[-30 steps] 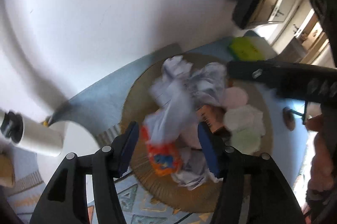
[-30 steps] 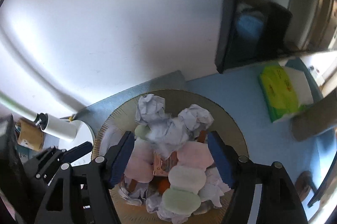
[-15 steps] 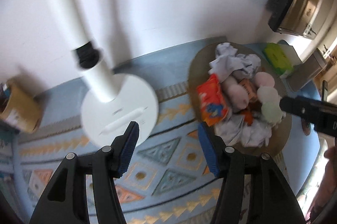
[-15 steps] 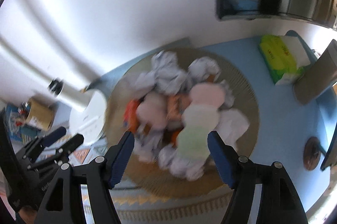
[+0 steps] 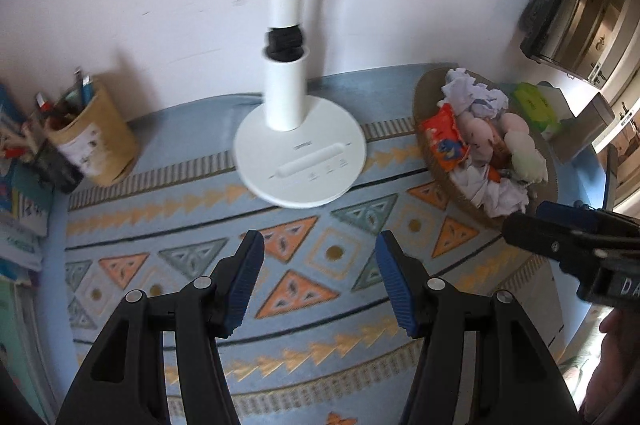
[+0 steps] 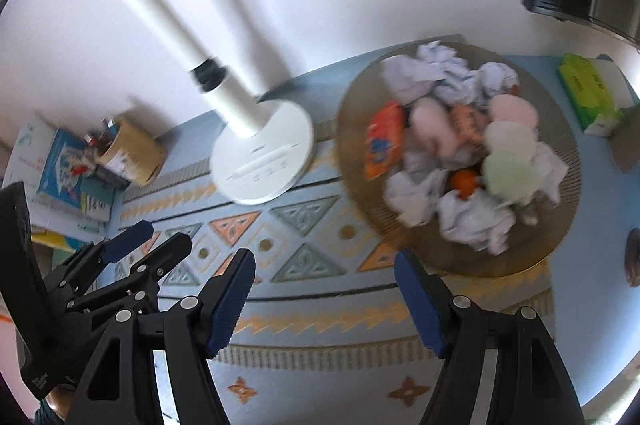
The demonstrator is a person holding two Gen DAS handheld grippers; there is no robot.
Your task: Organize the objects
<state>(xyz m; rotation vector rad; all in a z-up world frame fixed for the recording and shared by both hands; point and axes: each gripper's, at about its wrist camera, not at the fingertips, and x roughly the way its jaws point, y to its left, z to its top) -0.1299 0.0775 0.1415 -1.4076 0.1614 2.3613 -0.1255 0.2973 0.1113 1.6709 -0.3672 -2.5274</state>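
Both black blue-padded grippers, left [image 5: 320, 277] and right [image 6: 324, 289], hang open, empty, over the blue patterned cloth [image 5: 304, 265], beside the round woven tray [image 6: 560, 225].

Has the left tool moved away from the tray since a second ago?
Yes. The left tool framed the tray a second ago; now it hangs open and empty over the patterned cloth, in front of the lamp base, with the tray off to the right.

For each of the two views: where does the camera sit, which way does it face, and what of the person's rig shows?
Left wrist: on the left gripper, facing down at the patterned mat; right gripper at right.
Right wrist: on the right gripper, facing down at the mat; left gripper at left.
Shared: lamp base, woven tray of clutter, pen cup.
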